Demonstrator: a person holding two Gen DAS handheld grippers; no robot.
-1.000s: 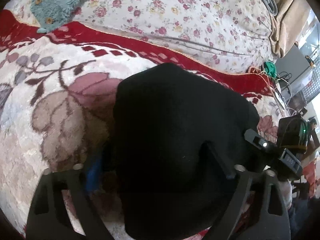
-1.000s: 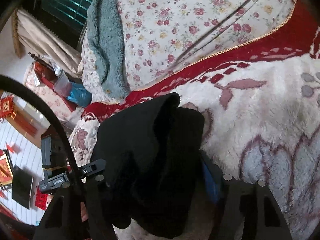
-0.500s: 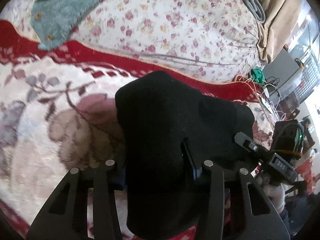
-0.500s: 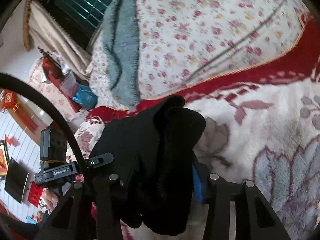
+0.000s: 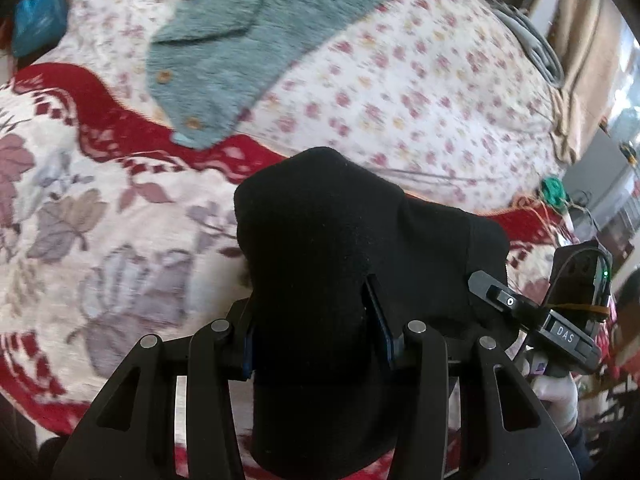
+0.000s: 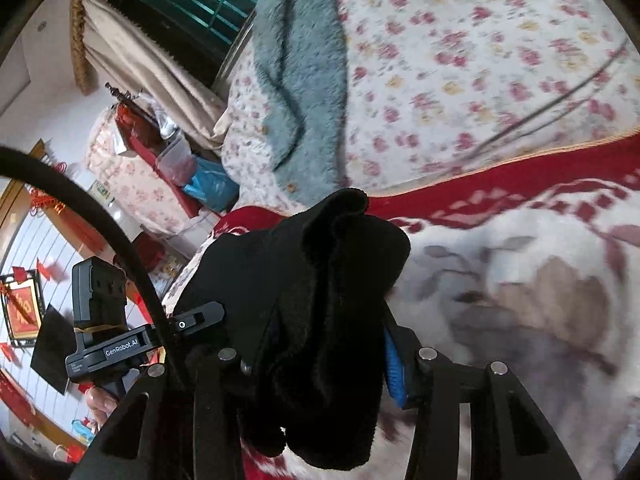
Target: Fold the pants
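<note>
The black pants (image 5: 340, 248) are bunched into a thick bundle and held off the flowered blanket by both grippers. My left gripper (image 5: 316, 344) is shut on one end of the bundle, its blue pads pressing the cloth from both sides. In the right wrist view the same black pants (image 6: 320, 300) hang in folds between the fingers of my right gripper (image 6: 324, 356), which is shut on the other end. The right gripper's body (image 5: 560, 328) shows at the lower right of the left wrist view, held by a gloved hand. The fingertips of both grippers are hidden in the cloth.
A cream blanket (image 5: 100, 240) with a red border covers the bed. Behind it lies a floral quilt (image 5: 400, 92) with a teal fleece cardigan (image 5: 256, 40) draped on it. A curtain (image 6: 132, 60) and a cluttered red shelf (image 6: 152, 144) stand at the bedside.
Both grippers went from wide to closed on the pants, then rose and moved off with the bundle. More of the quilt and the teal cardigan has come into view.
</note>
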